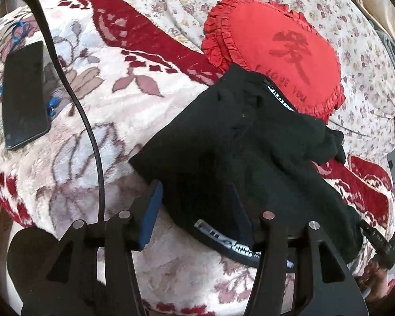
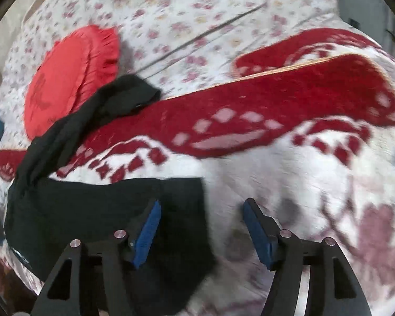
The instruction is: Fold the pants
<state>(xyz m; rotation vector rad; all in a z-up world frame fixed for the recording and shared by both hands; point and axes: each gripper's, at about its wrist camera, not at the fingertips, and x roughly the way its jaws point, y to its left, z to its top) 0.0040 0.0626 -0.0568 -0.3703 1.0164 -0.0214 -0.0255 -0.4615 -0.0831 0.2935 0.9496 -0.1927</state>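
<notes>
Two grippers hang over a bed spread with a red-and-cream floral blanket. The left gripper has its jaws released and spread wide, the black pants lying between them, the waistband with its printed lettering at the near edge. The pants run from there toward the far right, one end resting on a red frilled cushion. The right gripper is likewise released, jaws apart; its left finger sits over the near part of the pants, its right finger over bare blanket. A black phone lies far left on the blanket, a black cable just beside it
</notes>
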